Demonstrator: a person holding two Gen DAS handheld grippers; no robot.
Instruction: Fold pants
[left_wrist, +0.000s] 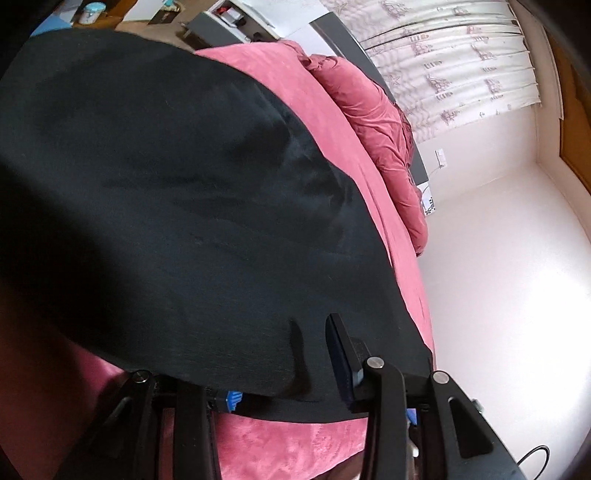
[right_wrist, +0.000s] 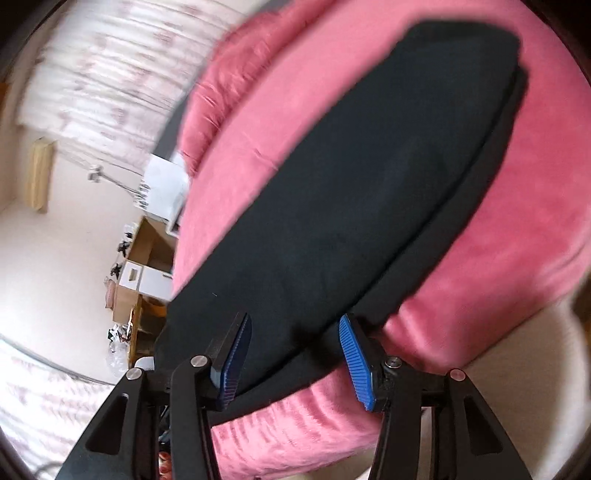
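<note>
In the left wrist view the black pants (left_wrist: 177, 192) lie on the pink bed (left_wrist: 369, 177), their near edge draped over the left gripper (left_wrist: 288, 354); one finger is hidden under the cloth, so whether it grips cannot be told. In the right wrist view the pants (right_wrist: 362, 192) lie lengthwise, seemingly already doubled leg on leg, and the right gripper (right_wrist: 295, 354) stands wide open astride the near end, holding nothing. Next, probably: pinch that end and carry it across.
</note>
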